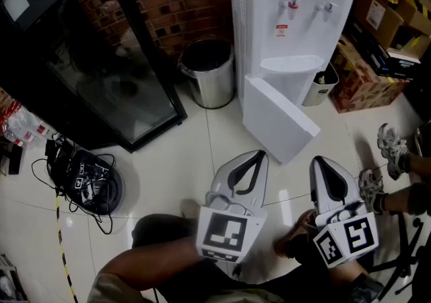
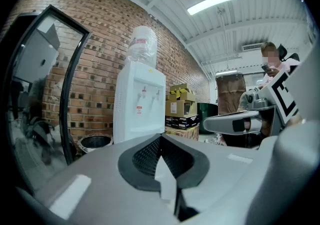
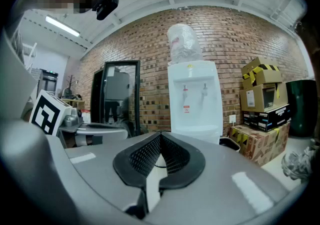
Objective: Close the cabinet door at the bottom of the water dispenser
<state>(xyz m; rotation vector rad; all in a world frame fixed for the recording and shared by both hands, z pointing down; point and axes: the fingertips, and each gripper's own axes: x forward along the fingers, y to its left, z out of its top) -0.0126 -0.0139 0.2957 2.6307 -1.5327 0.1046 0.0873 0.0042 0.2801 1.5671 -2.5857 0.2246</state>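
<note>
Head view: the tall white plastic water dispenser point(image 1: 296, 19) stands against the brick wall. Its white bottom cabinet door point(image 1: 276, 116) is open, swung out at an angle over the pale tiled floor point(image 1: 175, 160). A round stainless-steel bin point(image 1: 210, 73) stands just beside the dispenser. The left gripper point(image 1: 258, 155) and the right gripper point(image 1: 318, 160) point toward the door, both near it and clear of it.

Left gripper view: the jaw tips meet with nothing held between them. The dispenser stands ahead, with stacked cardboard boxes point(image 2: 182, 105) beside it.

Right gripper view: the jaw tips are likewise together and empty. The dispenser stands straight ahead, and the door itself cannot be made out here.
</note>
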